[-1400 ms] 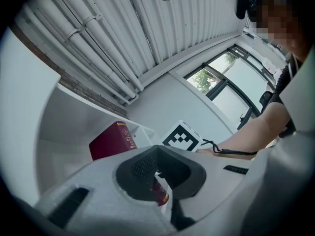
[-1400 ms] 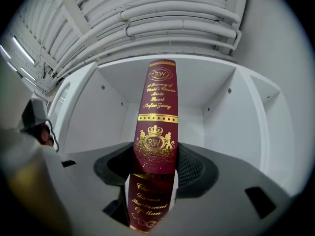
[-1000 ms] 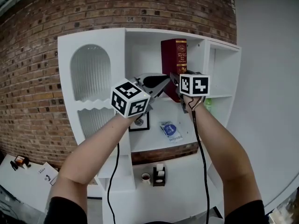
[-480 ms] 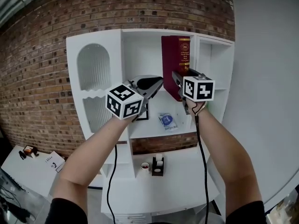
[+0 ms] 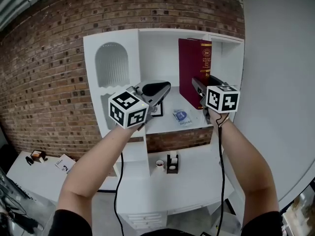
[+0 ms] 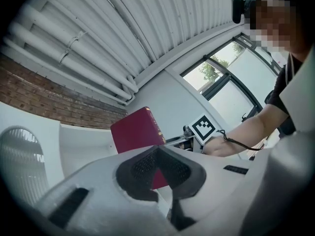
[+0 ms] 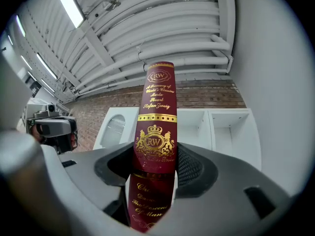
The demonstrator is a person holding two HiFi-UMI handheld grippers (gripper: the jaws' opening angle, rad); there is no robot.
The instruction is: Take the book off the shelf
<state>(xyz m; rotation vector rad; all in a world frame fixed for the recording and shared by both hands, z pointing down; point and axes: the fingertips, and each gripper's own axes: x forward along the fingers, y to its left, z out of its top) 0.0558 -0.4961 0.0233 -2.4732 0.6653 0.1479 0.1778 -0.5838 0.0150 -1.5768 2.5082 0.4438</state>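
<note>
The dark red book [image 5: 194,68] with gold lettering stands upright in the air in front of the white shelf unit [image 5: 114,43], away from its compartments. My right gripper [image 5: 200,88] is shut on the lower part of the spine. In the right gripper view the book [image 7: 158,112] rises between the black pads [image 7: 194,168], and the right gripper [image 7: 155,163] clamps it from both sides. My left gripper [image 5: 158,89] hangs left of the book without touching it. In the left gripper view the left gripper [image 6: 156,154] has its pads meeting at the tips with nothing between, and the book [image 6: 134,132] shows behind them.
On the shelf's middle board lie a small framed picture [image 5: 157,110] and a blue-and-white packet [image 5: 180,116]. A cup [image 5: 160,164] and a black holder [image 5: 172,163] stand on the lower counter. A brick wall [image 5: 44,73] is behind, a grey wall [image 5: 275,82] at the right, and a low table [image 5: 29,173] at the lower left.
Both grippers have drawn back from the shelf, and the book has come out of the upper compartment with the right gripper. The shelf now looks smaller and farther off.
</note>
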